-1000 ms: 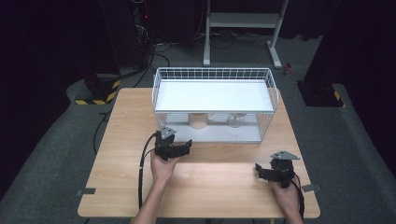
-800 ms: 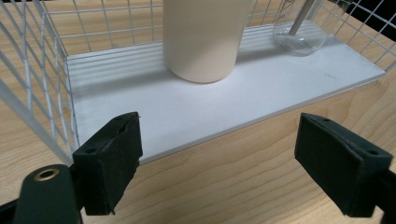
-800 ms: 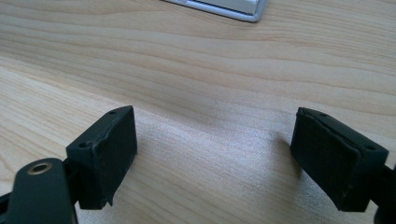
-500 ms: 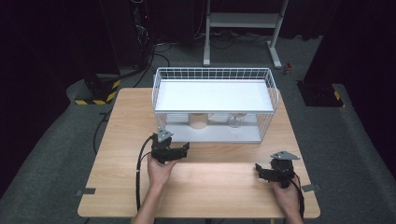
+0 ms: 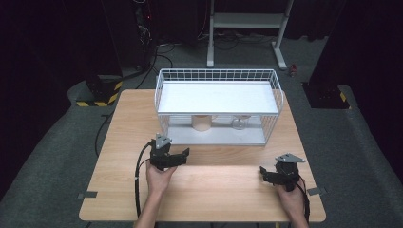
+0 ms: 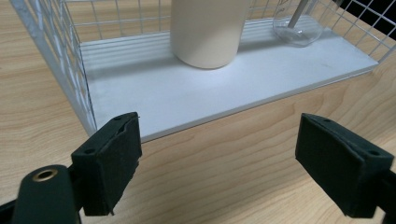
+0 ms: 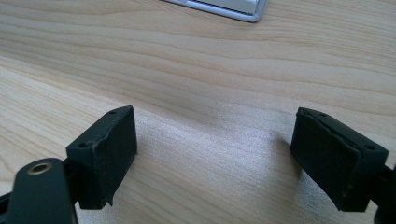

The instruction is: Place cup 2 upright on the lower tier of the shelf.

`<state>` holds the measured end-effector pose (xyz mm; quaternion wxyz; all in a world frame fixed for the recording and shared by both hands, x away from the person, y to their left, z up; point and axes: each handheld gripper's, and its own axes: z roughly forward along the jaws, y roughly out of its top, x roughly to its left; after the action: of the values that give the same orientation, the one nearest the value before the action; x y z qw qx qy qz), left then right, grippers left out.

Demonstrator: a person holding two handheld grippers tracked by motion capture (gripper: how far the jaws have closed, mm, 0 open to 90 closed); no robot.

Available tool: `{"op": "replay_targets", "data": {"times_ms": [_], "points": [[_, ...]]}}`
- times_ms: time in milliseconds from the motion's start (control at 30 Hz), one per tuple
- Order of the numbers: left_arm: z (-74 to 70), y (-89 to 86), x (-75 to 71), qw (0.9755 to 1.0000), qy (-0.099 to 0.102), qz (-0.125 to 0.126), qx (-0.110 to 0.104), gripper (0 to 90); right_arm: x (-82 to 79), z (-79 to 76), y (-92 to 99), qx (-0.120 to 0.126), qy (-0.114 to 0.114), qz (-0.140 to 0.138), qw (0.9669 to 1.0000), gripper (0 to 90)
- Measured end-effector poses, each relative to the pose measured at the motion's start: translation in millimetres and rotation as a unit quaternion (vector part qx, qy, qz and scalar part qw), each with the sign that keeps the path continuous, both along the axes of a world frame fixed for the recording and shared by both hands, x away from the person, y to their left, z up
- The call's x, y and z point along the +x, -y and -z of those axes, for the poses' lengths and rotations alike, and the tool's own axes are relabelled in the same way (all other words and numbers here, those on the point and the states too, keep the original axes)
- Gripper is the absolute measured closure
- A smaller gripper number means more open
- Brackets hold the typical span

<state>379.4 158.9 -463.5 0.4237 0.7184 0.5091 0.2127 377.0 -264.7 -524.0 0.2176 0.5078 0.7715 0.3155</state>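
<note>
A white wire rack (image 5: 161, 102) stands at the back of the wooden table (image 5: 223, 194). On its lower shelf (image 6: 187, 93) a cream cylinder cup (image 6: 208, 30) stands upright, with a clear glass (image 6: 299, 23) to its right. In the high view the cup (image 5: 201, 122) and the glass (image 5: 239, 123) show under the rack's white top shelf. My left gripper (image 5: 181, 156) is open just in front of the rack's left part, and nothing lies between its jaws (image 6: 219, 154). My right gripper (image 5: 264, 175) is open and empty over bare wood near the table's front right (image 7: 215, 149).
The rack's front side is open toward me, while wire mesh (image 6: 51, 60) closes its left end. A corner of the rack's base (image 7: 224, 7) shows at the top of the right gripper view. Cables trail off the table's left side (image 5: 102, 133).
My left gripper has drifted a little back toward the near edge and to the left, away from the rack. The right gripper has stayed put.
</note>
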Motion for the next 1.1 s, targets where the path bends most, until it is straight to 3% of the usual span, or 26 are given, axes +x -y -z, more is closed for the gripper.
{"op": "replay_targets", "data": {"times_ms": [533, 1100], "points": [[3.0, -9.1, -13.5, 1.0, -0.002, -0.003, -0.003, 14.9, -0.1, 0.0, -0.2, 0.001, -0.001, 0.001, 1.0, 14.7], [8.3, -15.7, -25.5, 0.9999, -0.007, -0.007, 0.008, 14.9, -0.1, 0.0, -0.2, 0.001, -0.001, 0.001, 1.0, 14.7]]}}
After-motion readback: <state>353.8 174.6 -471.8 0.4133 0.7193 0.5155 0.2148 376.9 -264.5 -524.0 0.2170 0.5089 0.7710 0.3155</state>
